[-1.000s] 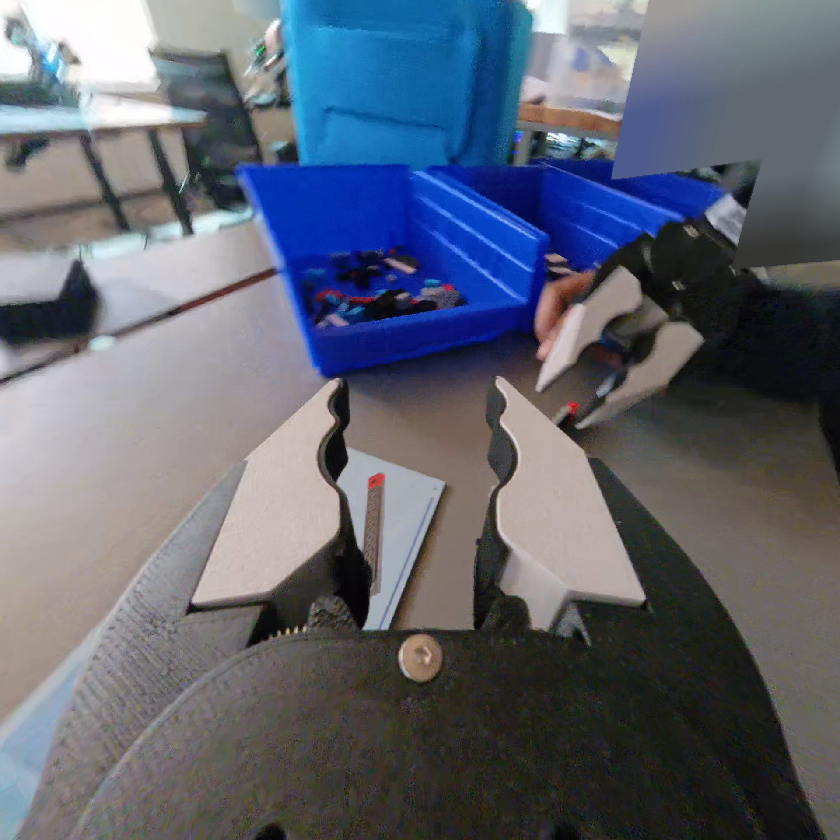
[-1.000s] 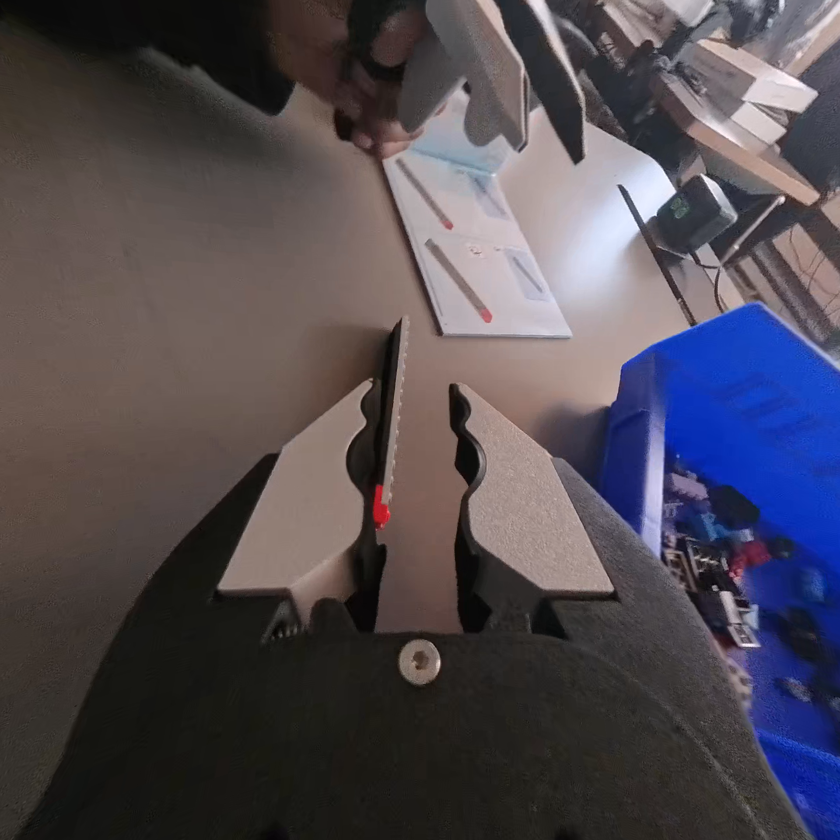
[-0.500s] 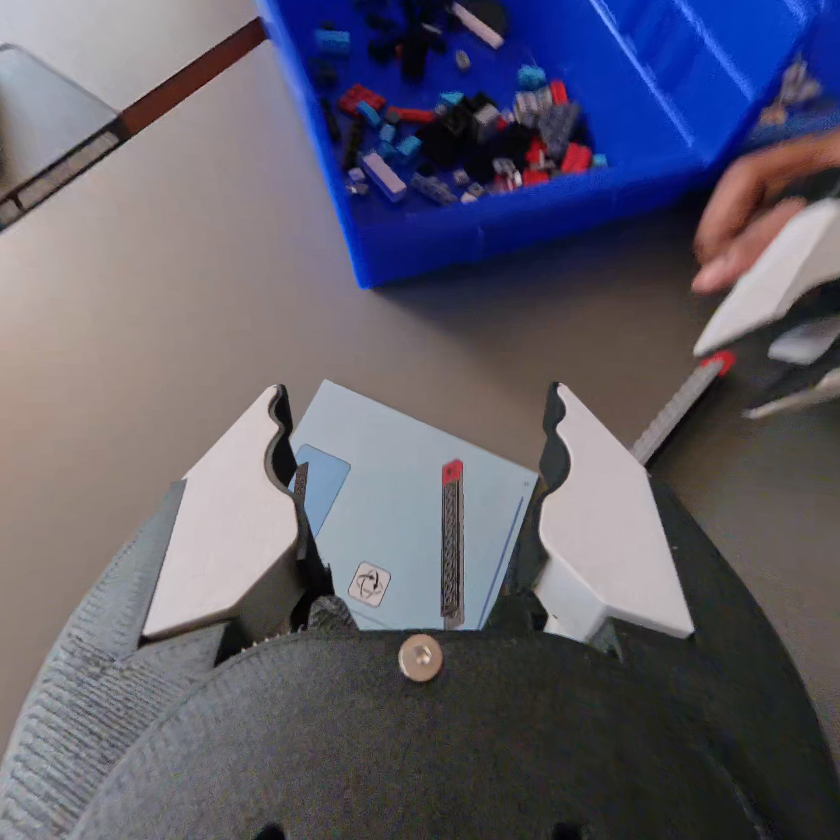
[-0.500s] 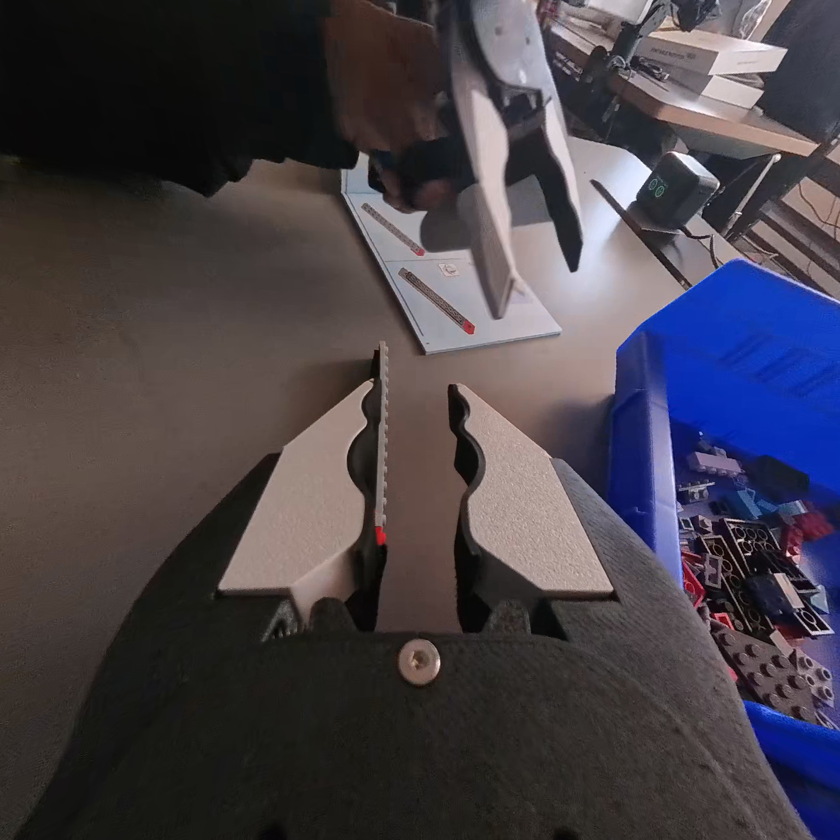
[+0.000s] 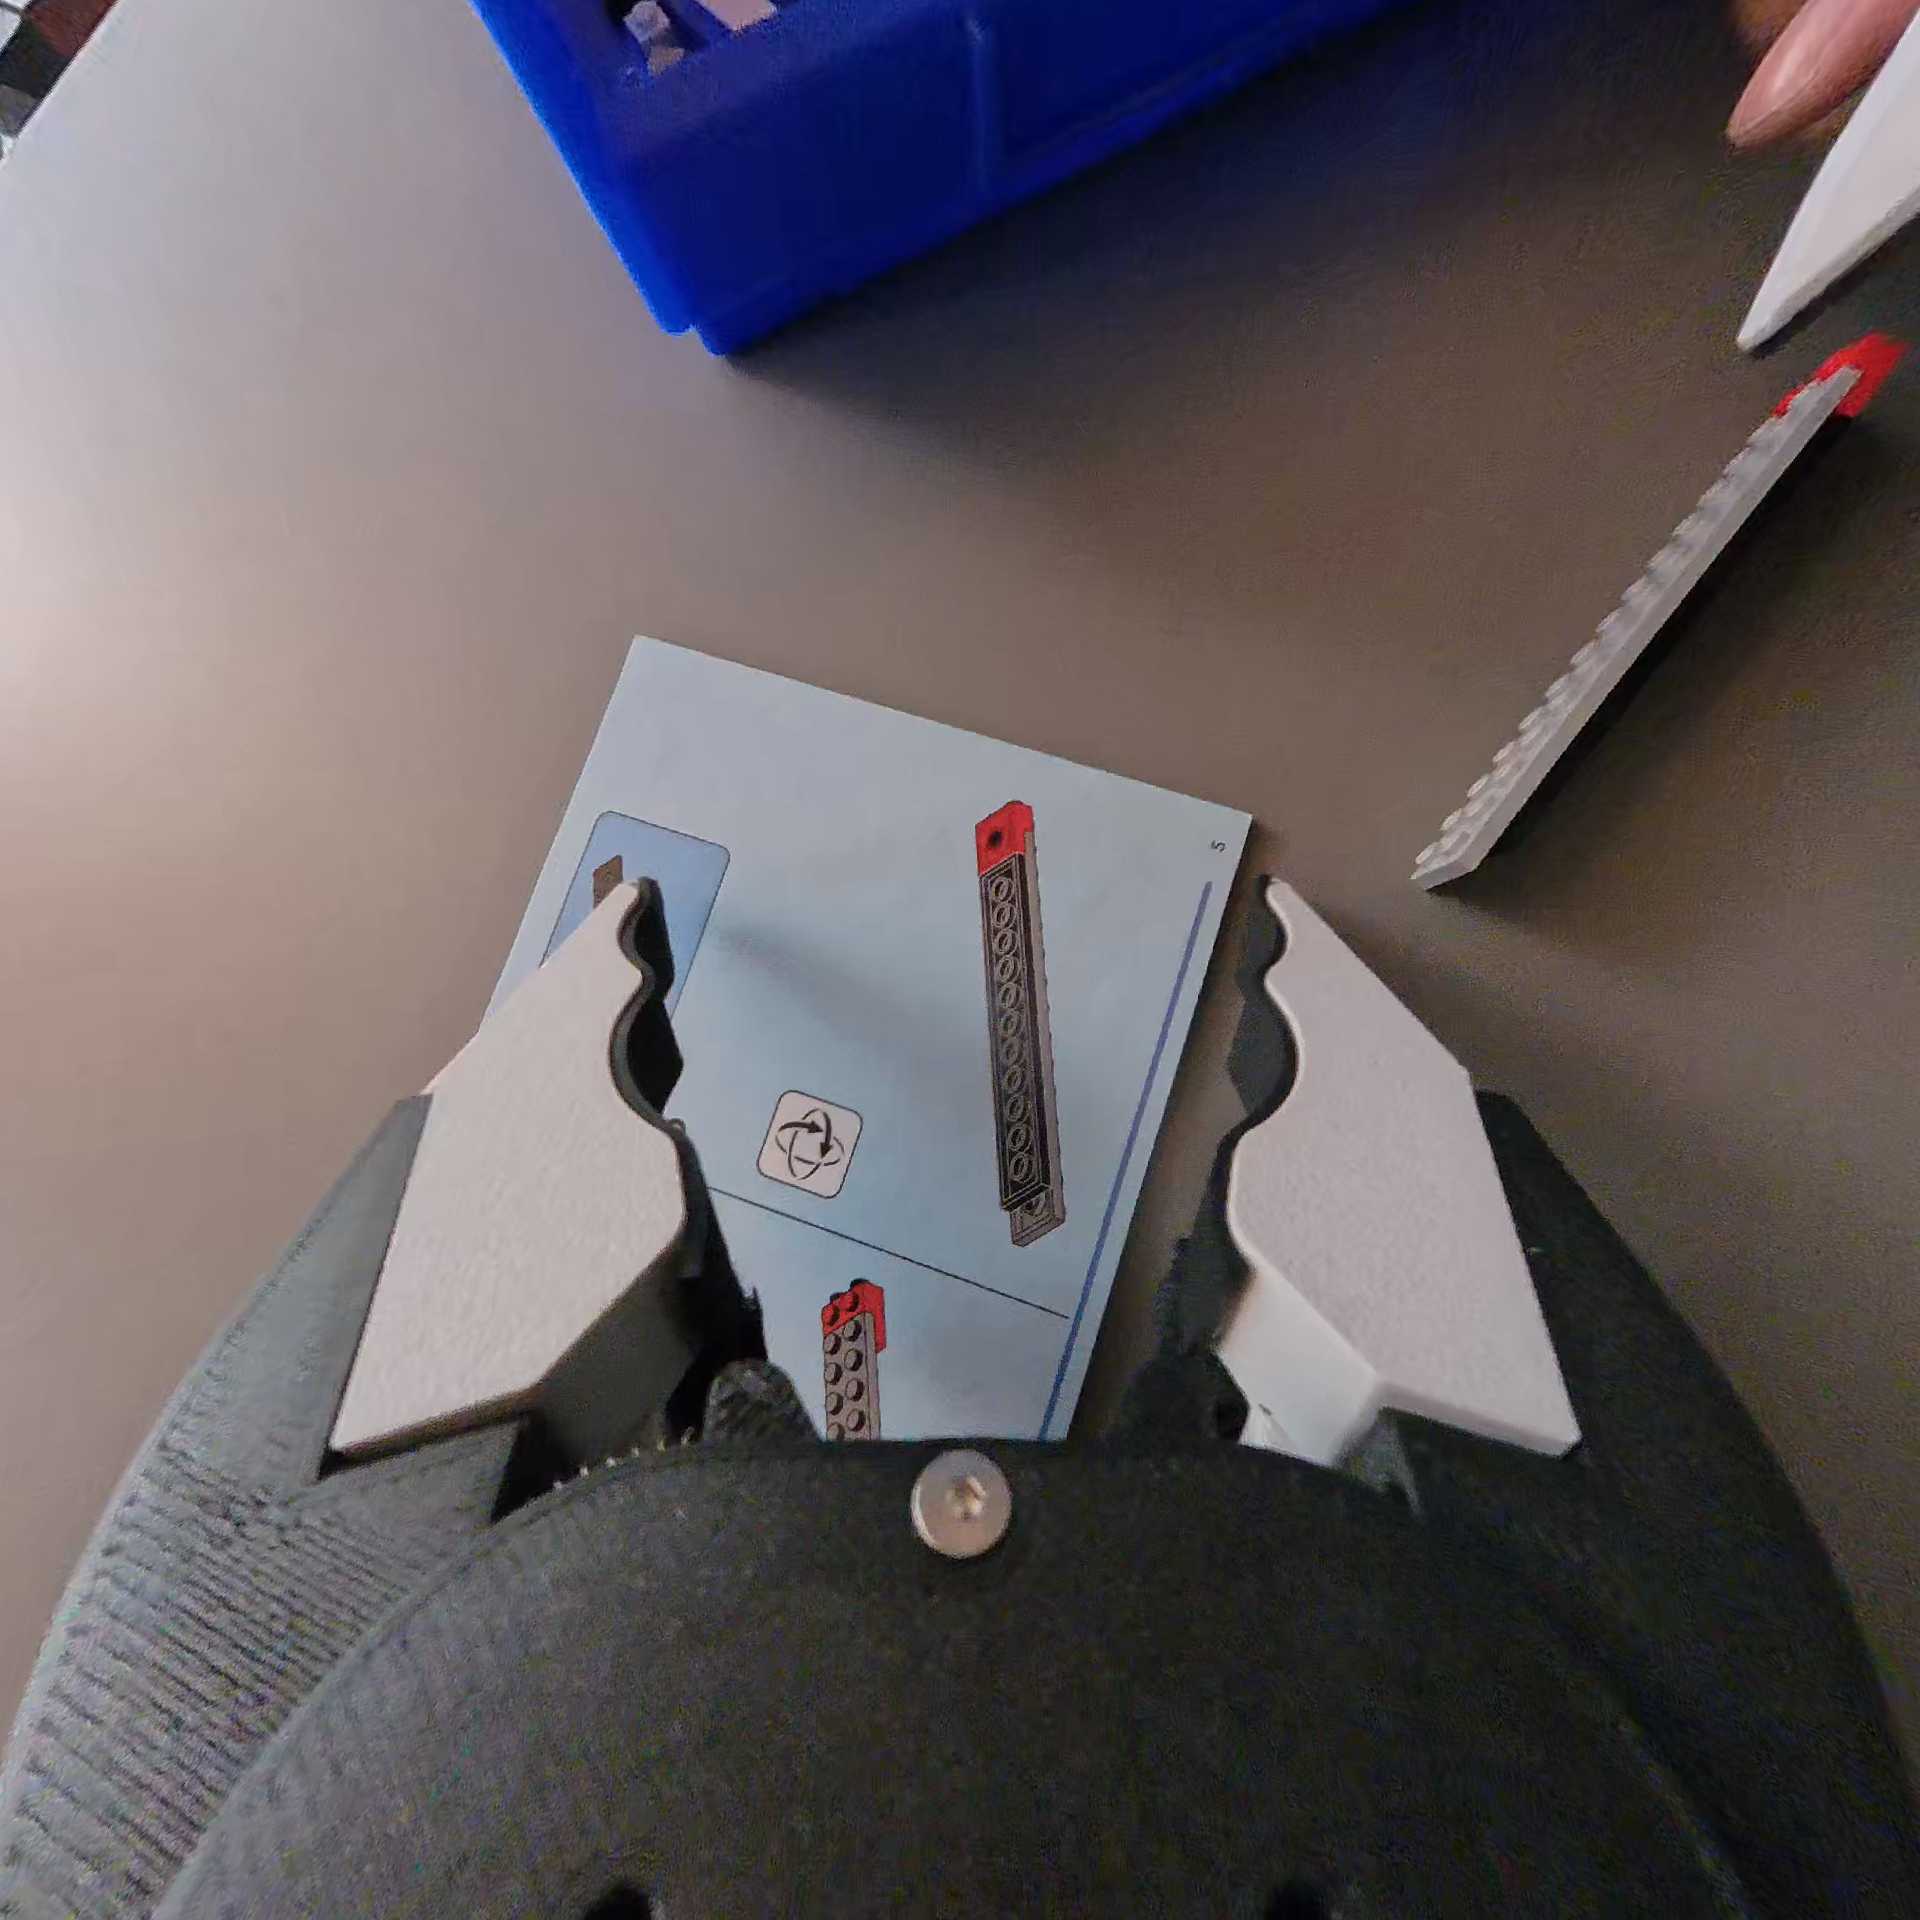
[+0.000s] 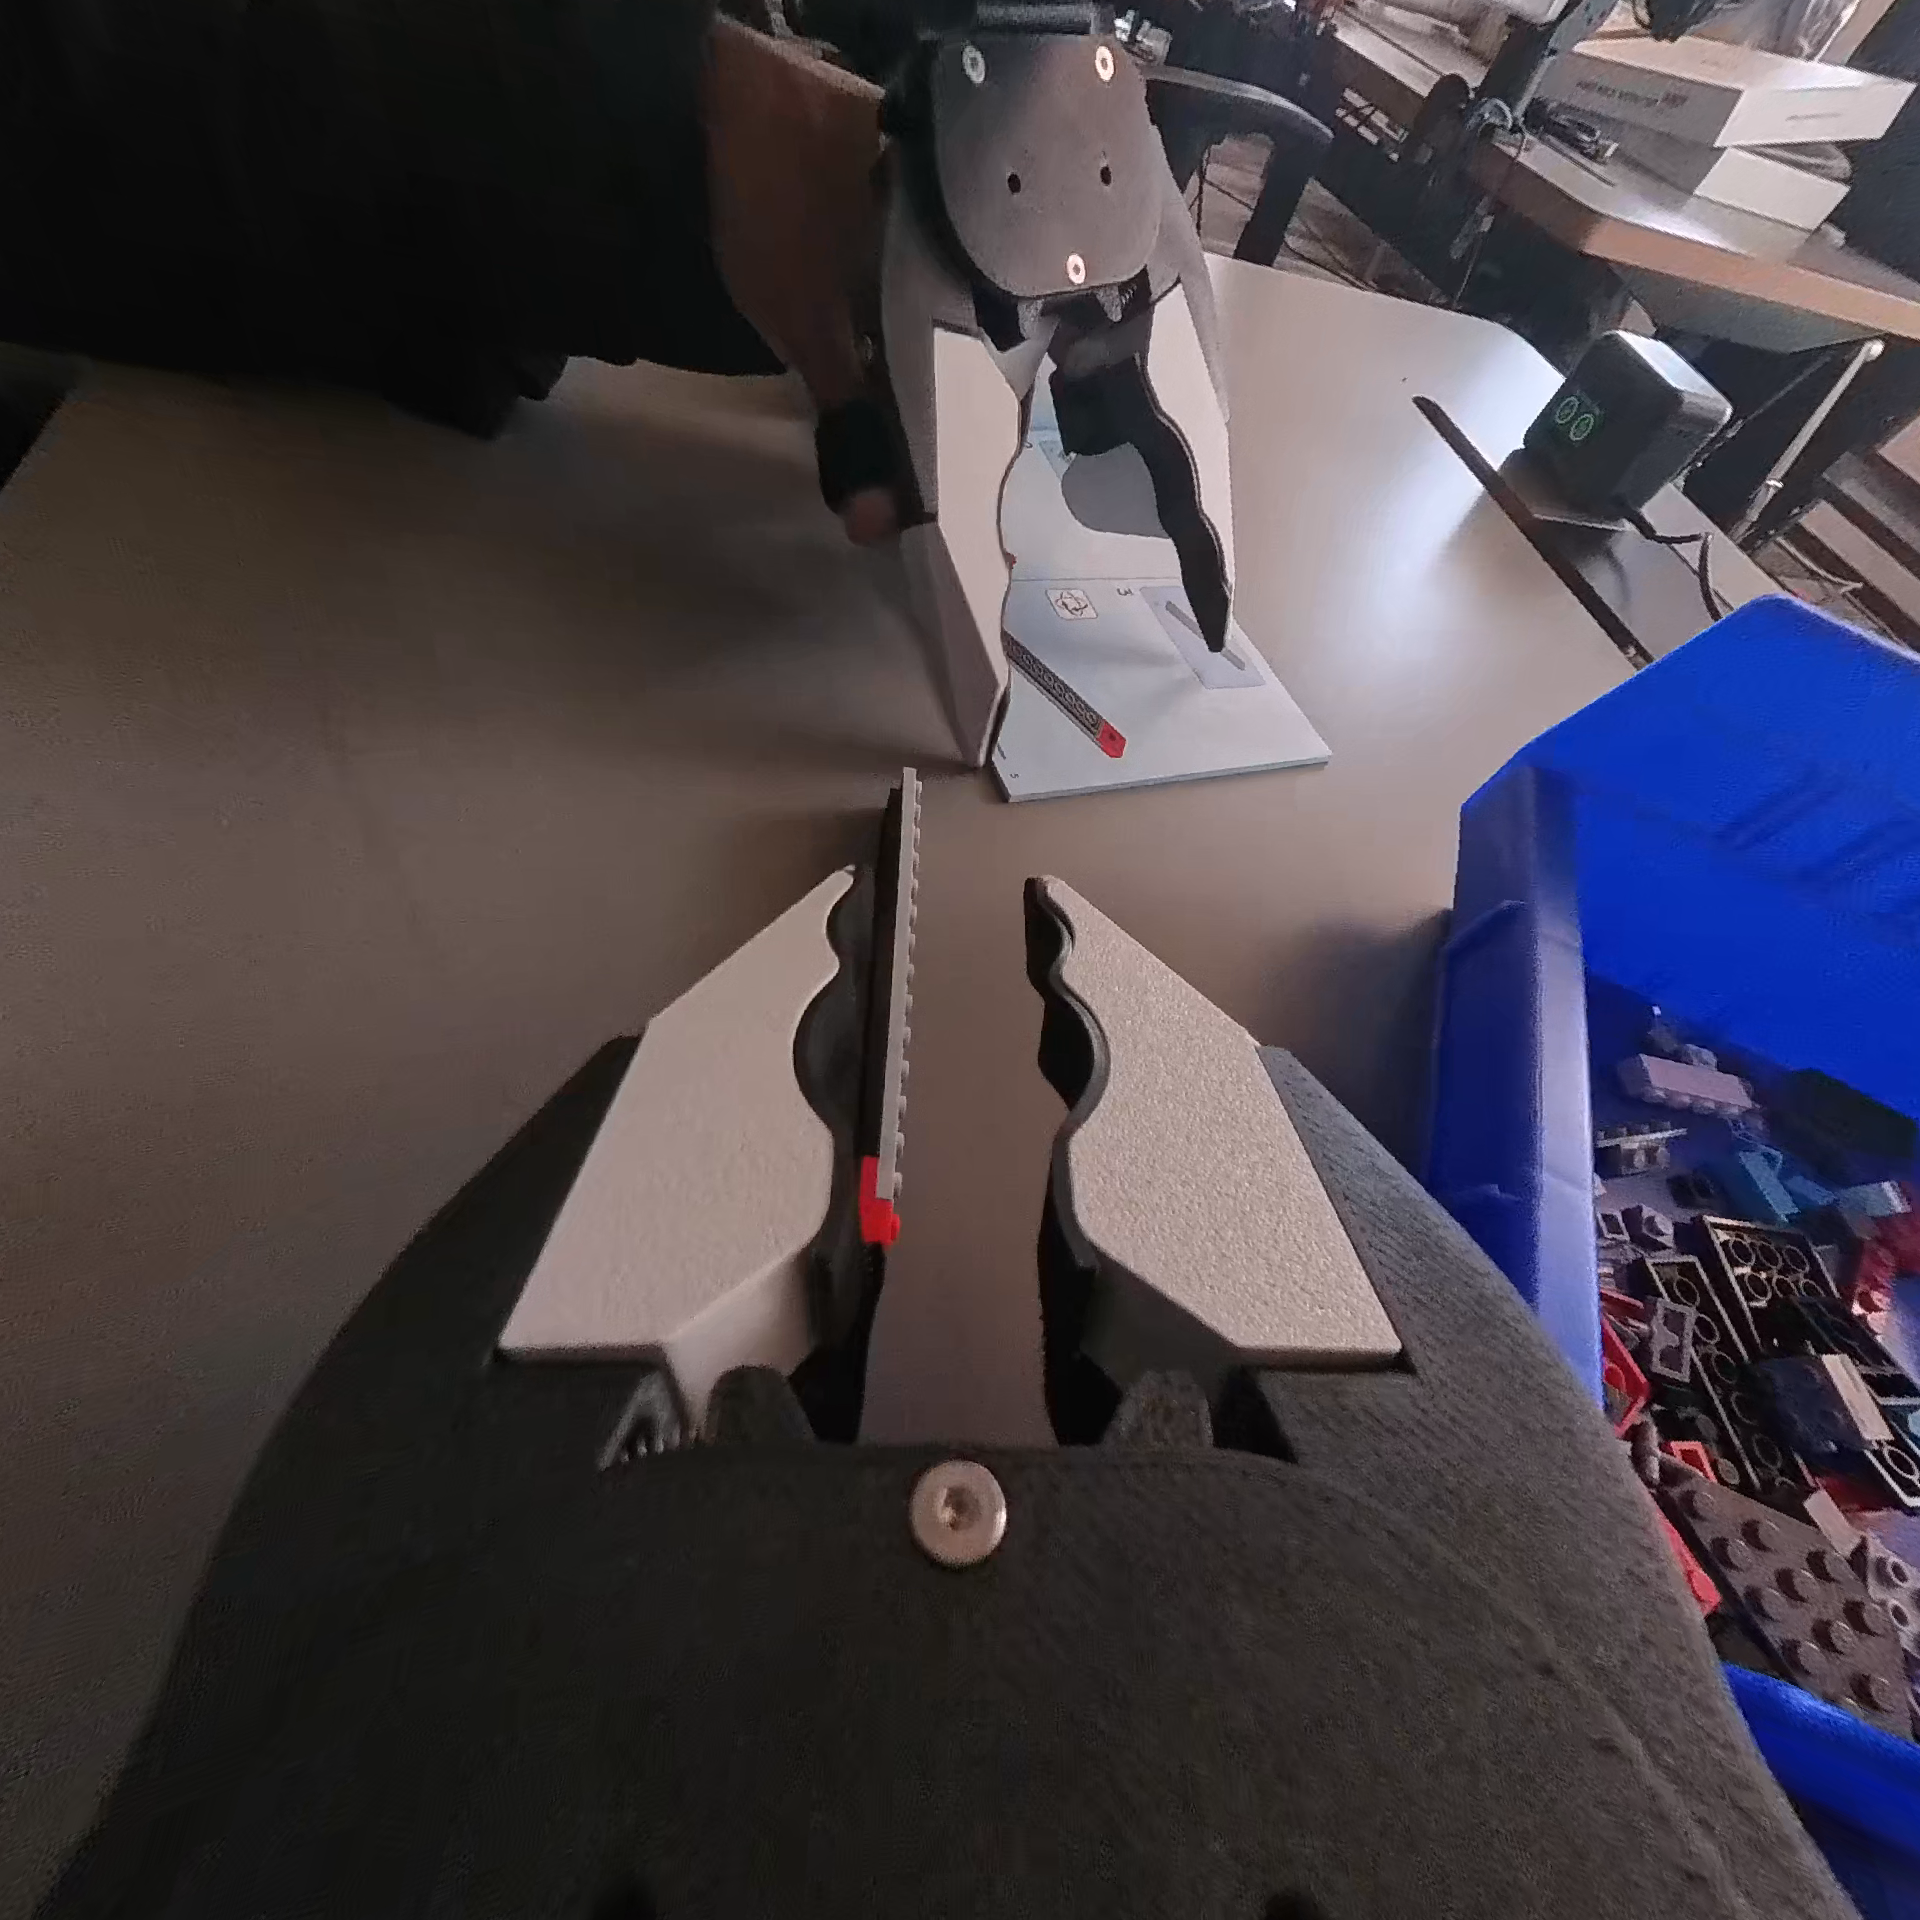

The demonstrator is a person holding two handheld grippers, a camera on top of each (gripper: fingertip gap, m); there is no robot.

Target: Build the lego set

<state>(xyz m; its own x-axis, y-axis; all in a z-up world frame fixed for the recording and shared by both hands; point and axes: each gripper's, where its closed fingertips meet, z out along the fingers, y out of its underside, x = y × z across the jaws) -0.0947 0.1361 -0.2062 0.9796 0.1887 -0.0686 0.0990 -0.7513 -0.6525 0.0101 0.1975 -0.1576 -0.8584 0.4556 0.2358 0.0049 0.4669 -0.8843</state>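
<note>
A long grey lego strip [image 6: 896, 987] with a red end piece stands on edge on the table, against the inner face of my right gripper's left finger. My right gripper [image 6: 943, 883] is open, with a wide gap beside the strip. The strip also shows in the left wrist view [image 5: 1642, 623], at the right. My left gripper [image 5: 954, 894] is open and empty, tips down just over the open instruction booklet [image 5: 852, 935]. The right wrist view shows it [image 6: 1091, 691] above the booklet [image 6: 1164, 717].
A blue bin [image 6: 1662, 831] with several loose lego bricks [image 6: 1766, 1299] stands to the right of my right gripper; its wall [image 5: 831, 156] lies beyond the booklet. A small black device [image 6: 1621, 426] sits at the table's far edge. Desks and boxes stand behind.
My left gripper has tipped downward and come low over the booklet, opening wider. The right gripper has stayed around the strip with little movement.
</note>
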